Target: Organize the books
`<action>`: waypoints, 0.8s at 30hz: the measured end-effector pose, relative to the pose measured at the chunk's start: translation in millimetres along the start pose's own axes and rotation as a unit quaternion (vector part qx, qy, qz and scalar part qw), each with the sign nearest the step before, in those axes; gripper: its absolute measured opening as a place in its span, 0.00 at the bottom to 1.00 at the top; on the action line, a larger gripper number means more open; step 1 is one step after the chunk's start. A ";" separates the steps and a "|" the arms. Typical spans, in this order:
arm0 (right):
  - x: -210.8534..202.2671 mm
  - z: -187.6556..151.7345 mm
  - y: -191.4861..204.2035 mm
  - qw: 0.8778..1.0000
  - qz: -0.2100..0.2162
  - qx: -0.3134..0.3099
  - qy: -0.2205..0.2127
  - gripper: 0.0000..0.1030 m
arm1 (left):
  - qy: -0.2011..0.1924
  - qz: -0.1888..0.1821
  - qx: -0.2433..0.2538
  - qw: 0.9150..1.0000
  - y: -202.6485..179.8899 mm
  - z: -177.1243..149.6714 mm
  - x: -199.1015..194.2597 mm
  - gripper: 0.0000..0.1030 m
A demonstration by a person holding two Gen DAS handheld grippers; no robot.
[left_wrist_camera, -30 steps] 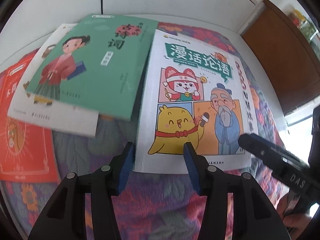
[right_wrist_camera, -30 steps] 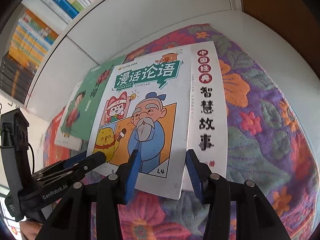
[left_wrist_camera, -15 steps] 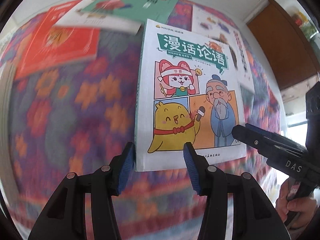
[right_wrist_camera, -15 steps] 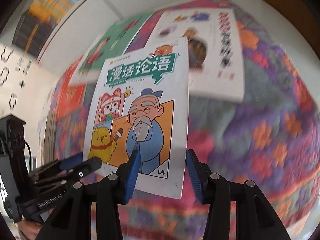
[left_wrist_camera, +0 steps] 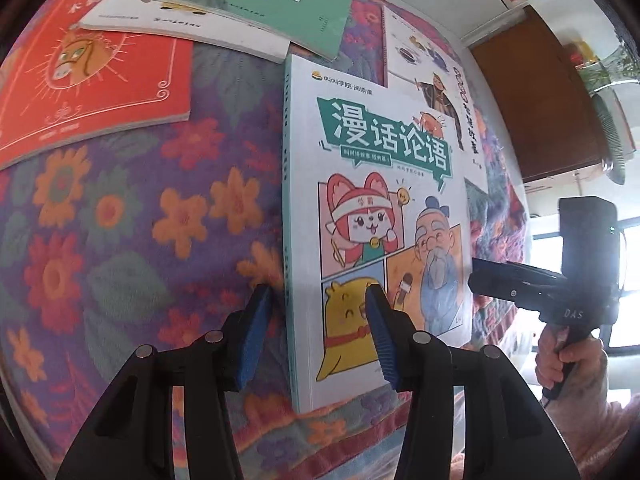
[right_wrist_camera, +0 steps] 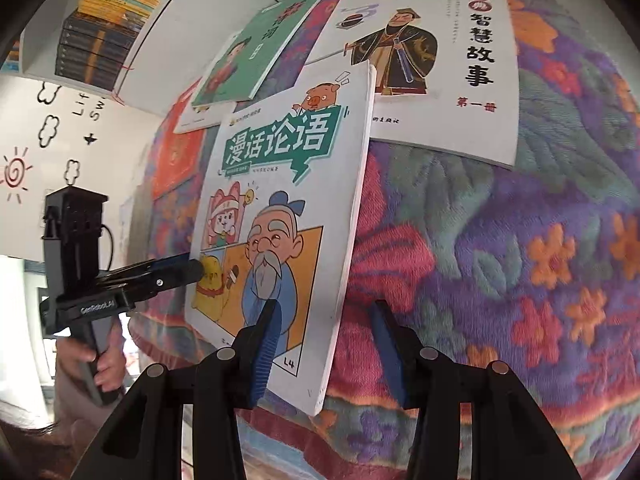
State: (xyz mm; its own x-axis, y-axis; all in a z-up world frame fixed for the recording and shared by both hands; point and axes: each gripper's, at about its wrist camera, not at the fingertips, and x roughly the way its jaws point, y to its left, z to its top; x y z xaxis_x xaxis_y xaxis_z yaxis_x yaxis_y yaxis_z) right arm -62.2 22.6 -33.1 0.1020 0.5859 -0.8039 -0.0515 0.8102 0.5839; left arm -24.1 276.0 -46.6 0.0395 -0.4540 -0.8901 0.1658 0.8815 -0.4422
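Two tongs on one comic book point(left_wrist_camera: 376, 216) | left tongs point(left_wrist_camera: 316, 336) closing across its lower spine edge | right tongs point(right_wrist_camera: 324, 344) partly open astride its lower right edge, grip unclear | book mid-frame above flowered quilt point(left_wrist_camera: 120, 220) | four other books upper frame.

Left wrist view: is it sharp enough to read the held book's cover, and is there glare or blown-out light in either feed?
Left wrist view: the comic book is sharp, its title readable; the window at the right edge is blown out; fisheye bends the quilt. Right wrist view: cover sharp too, no glare on it; the lower left corner is overexposed.
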 end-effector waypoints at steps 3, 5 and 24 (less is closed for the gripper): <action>4.2 7.2 -0.3 1.000 0.017 -0.001 0.005 0.45 | 0.005 -0.018 -0.005 1.000 5.2 5.5 -1.4 0.43; 4.6 12.3 -0.9 1.000 0.024 -0.006 0.008 0.45 | 0.010 -0.022 -0.006 1.000 5.9 11.5 -1.2 0.43; 16.2 42.8 -7.6 0.999 0.036 0.013 0.022 0.21 | 0.042 -0.017 -0.044 0.998 12.6 36.3 4.5 0.35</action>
State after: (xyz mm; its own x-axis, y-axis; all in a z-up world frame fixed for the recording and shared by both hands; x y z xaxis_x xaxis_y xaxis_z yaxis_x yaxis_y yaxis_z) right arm -17.7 25.2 -45.8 0.0553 0.6433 -0.7636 -0.0305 0.7655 0.6427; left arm 13.9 280.3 -52.2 -0.0474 -0.4741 -0.8792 0.0779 0.8758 -0.4764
